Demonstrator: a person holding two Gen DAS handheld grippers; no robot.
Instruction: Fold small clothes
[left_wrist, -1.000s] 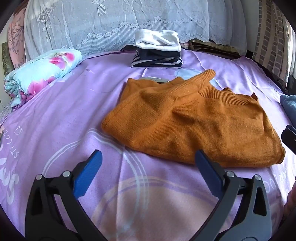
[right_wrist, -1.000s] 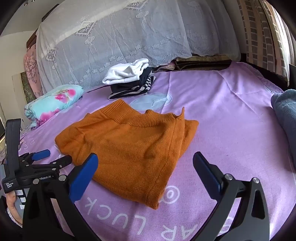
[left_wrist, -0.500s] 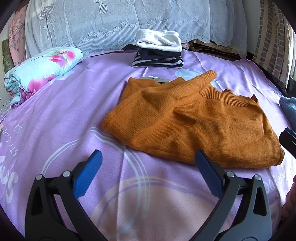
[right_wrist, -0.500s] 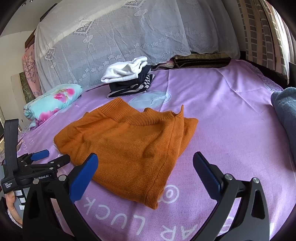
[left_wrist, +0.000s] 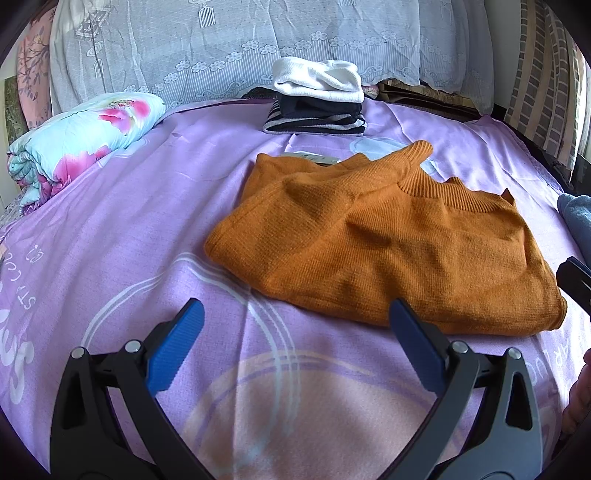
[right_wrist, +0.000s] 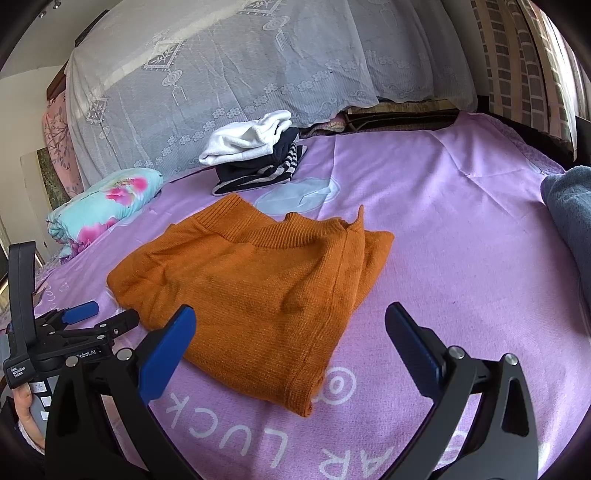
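An orange knit sweater (left_wrist: 388, 240) lies folded on the purple bedsheet (left_wrist: 129, 229), its ribbed collar toward the far side. It also shows in the right wrist view (right_wrist: 258, 288). My left gripper (left_wrist: 295, 343) is open and empty, above the sheet just short of the sweater's near edge. My right gripper (right_wrist: 291, 343) is open and empty, over the sweater's near corner. The left gripper also shows at the left of the right wrist view (right_wrist: 99, 314), beside the sweater's left edge.
A stack of folded clothes (left_wrist: 317, 99), white on dark and striped, sits at the far side of the bed. A rolled floral quilt (left_wrist: 77, 144) lies at the far left. A grey-blue garment (right_wrist: 569, 221) lies at the right edge. A lace-covered headboard stands behind.
Both grippers have drifted back slightly from the sweater; the view shifted a little. The sweater has not moved and both grippers stay open.
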